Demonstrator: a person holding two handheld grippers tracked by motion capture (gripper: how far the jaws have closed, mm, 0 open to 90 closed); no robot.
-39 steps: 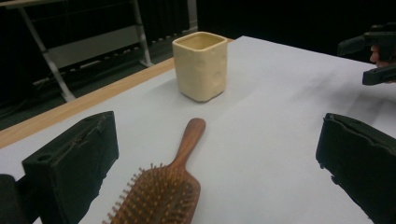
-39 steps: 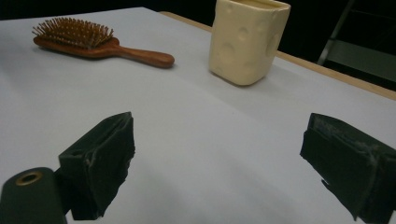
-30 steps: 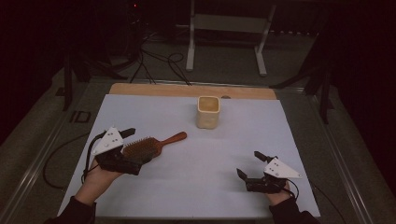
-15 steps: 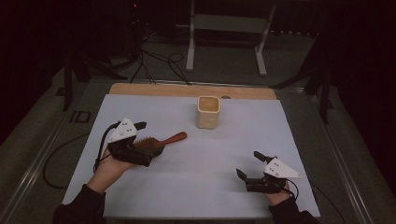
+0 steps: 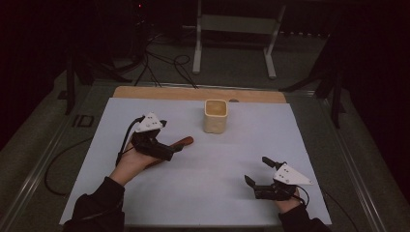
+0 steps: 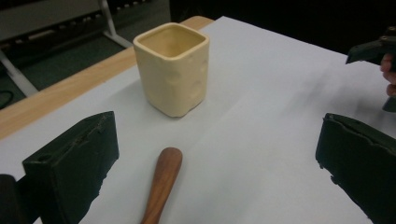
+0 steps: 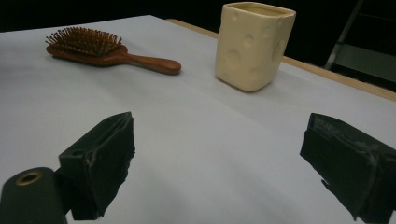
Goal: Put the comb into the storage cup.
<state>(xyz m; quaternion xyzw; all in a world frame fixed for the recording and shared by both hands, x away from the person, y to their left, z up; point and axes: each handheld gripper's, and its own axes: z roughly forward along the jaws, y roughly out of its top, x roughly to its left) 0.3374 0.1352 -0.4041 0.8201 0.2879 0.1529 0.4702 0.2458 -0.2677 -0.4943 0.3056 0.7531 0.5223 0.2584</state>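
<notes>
Left gripper (image 5: 170,151): held over the wooden hairbrush (image 7: 100,52), jaws spread wide, apparently lining up along the handle (image 6: 161,183), which lies flat on the white table cover (image 5: 217,169) between and below the jaws, untouched. Hairbrush: bristles up, handle pointing toward the cup. Cream square ceramic cup (image 5: 215,116): upright, mid-table near the far edge, just beyond the handle tip. Right gripper (image 5: 256,174): resting low near the front edge, jaws apart, empty, well away from brush and cup, seemingly waiting.

A dim lab or studio: floor cables (image 5: 159,63) (loose), a metal stand (image 5: 234,36), paper-covered table (image 5: 309,145).
</notes>
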